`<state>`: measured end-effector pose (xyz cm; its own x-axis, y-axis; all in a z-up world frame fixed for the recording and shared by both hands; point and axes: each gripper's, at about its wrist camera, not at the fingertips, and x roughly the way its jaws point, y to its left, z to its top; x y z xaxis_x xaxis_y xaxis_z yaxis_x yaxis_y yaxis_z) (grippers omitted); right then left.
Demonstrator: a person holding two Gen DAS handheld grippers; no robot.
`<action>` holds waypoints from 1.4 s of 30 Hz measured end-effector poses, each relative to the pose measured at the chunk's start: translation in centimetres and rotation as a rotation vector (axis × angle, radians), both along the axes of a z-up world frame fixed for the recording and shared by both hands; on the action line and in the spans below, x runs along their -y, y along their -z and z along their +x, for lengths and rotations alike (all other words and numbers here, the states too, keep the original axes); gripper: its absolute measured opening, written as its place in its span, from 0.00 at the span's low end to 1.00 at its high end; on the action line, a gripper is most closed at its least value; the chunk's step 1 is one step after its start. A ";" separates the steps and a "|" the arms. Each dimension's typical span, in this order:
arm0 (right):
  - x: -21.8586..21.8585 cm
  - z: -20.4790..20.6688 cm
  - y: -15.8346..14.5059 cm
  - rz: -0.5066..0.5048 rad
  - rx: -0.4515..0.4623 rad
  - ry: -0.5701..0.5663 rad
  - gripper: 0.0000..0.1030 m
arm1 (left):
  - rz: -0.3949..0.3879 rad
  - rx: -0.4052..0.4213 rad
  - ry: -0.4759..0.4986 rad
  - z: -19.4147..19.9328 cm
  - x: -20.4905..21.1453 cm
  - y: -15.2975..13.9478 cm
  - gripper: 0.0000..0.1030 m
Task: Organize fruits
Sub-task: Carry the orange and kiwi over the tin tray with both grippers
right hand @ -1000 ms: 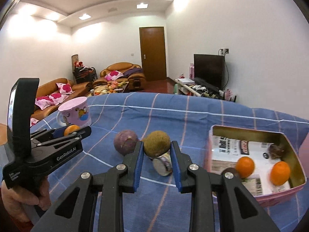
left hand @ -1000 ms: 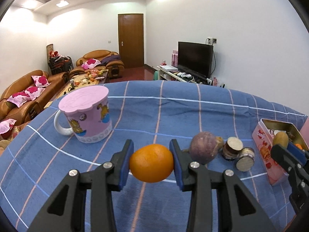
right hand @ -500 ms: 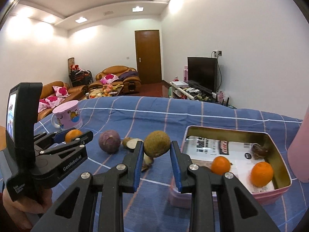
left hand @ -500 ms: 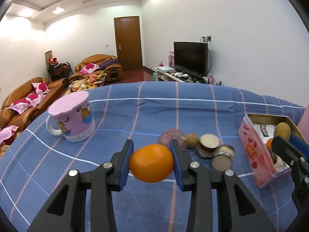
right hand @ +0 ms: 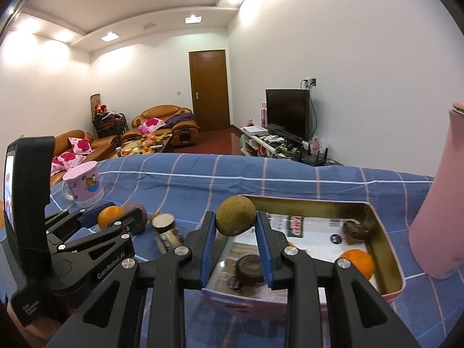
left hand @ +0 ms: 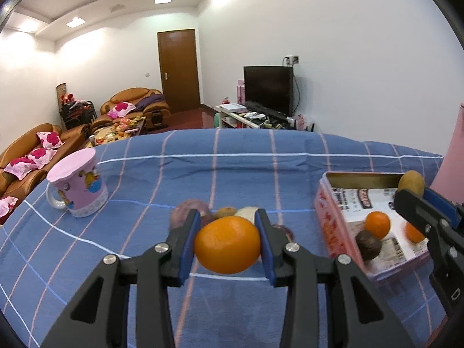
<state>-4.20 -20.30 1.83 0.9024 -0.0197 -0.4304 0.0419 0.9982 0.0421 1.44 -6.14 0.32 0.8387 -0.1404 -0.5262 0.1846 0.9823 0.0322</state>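
A blue checked cloth [left hand: 237, 156] covers the desk, with a living room of brown sofas, a door and a television behind it. At the far left stands a pink mug [left hand: 76, 187] with a lid. Right of it, my left hand-held gripper [left hand: 227, 242] is clamped on an orange [left hand: 227, 245], held above the cloth. Just behind that lie a purple fruit [left hand: 188, 213], a small brown fruit [left hand: 226, 211] and some cut pieces [right hand: 165, 226], blurred. Further right sits the pink tin [right hand: 385, 237], paper-lined, holding two oranges [left hand: 377, 224], a dark round fruit [left hand: 367, 245] and another dark fruit [right hand: 355, 230] in its far corner. My right hand-held gripper [right hand: 235, 221] is closed on a brown-green round fruit [right hand: 235, 216], raised over the tin's left end. At the far right stands a tall pink bottle [right hand: 438, 217], just beside the tin.
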 end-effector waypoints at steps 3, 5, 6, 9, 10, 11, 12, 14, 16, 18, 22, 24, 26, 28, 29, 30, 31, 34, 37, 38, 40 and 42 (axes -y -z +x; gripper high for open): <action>1.1 -0.2 -0.1 -0.007 0.004 0.016 0.29 | -0.011 0.003 0.014 -0.1 1.1 -0.3 0.39; 1.8 -0.2 -0.2 -0.010 0.005 0.027 0.29 | -0.014 0.004 0.027 -0.1 1.9 -0.4 0.39; 2.0 -0.3 -0.3 -0.011 0.007 0.032 0.29 | -0.012 0.005 0.033 -0.1 2.3 -0.4 0.39; 3.4 -0.4 -0.4 -0.001 0.011 0.056 0.29 | -0.006 0.009 0.052 -0.2 3.5 -0.6 0.39; 3.9 -0.5 -0.5 0.002 0.014 0.066 0.29 | -0.007 0.010 0.056 -0.2 3.9 -0.6 0.39; 4.4 -0.6 -0.6 0.004 0.016 0.077 0.29 | -0.008 0.010 0.060 -0.2 4.2 -0.6 0.39; 4.7 -0.7 -0.7 0.005 0.018 0.084 0.29 | -0.009 0.010 0.064 -0.2 4.6 -0.7 0.39; 5.6 -0.8 -0.8 0.007 0.023 0.106 0.29 | -0.011 0.009 0.073 -0.1 5.1 -0.7 0.39; 6.5 -0.9 -1.0 0.003 0.030 0.128 0.29 | -0.012 0.009 0.085 0.0 5.9 -0.8 0.39; 7.4 -1.1 -1.1 -0.004 0.038 0.154 0.29 | -0.013 0.010 0.097 0.0 6.6 -0.9 0.39; 9.5 -1.2 -1.5 -0.004 0.048 0.216 0.29 | -0.016 0.007 0.121 0.2 8.2 -1.0 0.39; 10.8 -1.3 -1.5 -0.011 0.048 0.251 0.29 | -0.010 0.005 0.136 0.3 9.1 -0.9 0.39; 11.9 -1.3 -1.4 -0.013 0.042 0.279 0.29 | -0.003 0.002 0.150 0.4 10.3 -0.9 0.39; 12.8 -1.2 -1.2 -0.006 0.030 0.297 0.29 | 0.002 -0.008 0.166 0.5 11.5 -0.7 0.39; 13.2 -1.0 -0.9 0.002 0.019 0.302 0.29 | 0.007 -0.017 0.178 0.6 12.4 -0.6 0.39; 13.6 -0.7 -0.7 0.012 0.006 0.302 0.29 | 0.013 -0.022 0.186 0.5 13.2 -0.5 0.39; 13.8 -0.4 -0.5 0.019 -0.009 0.298 0.29 | 0.017 -0.024 0.192 0.4 13.8 -0.3 0.39; 14.1 0.5 0.1 0.022 -0.043 0.285 0.29 | 0.039 -0.034 0.215 0.1 15.7 0.2 0.39; 14.0 1.3 0.6 0.015 -0.071 0.258 0.29 | 0.079 -0.043 0.222 0.0 17.0 0.4 0.39; 13.9 1.5 0.8 0.018 -0.082 0.242 0.29 | 0.082 -0.046 0.223 0.0 17.1 0.5 0.39; 13.5 1.9 1.1 0.027 -0.103 0.212 0.29 | 0.086 -0.058 0.222 0.2 17.2 0.6 0.39; 13.0 2.5 1.4 0.036 -0.119 0.195 0.29 | 0.095 -0.086 0.225 0.6 17.5 0.9 0.39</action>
<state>-1.74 -33.34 0.45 0.8257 -0.1712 -0.5376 0.2403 0.9688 0.0606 2.00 -23.69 -0.59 0.7434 -0.2652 -0.6141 0.4046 0.9094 0.0970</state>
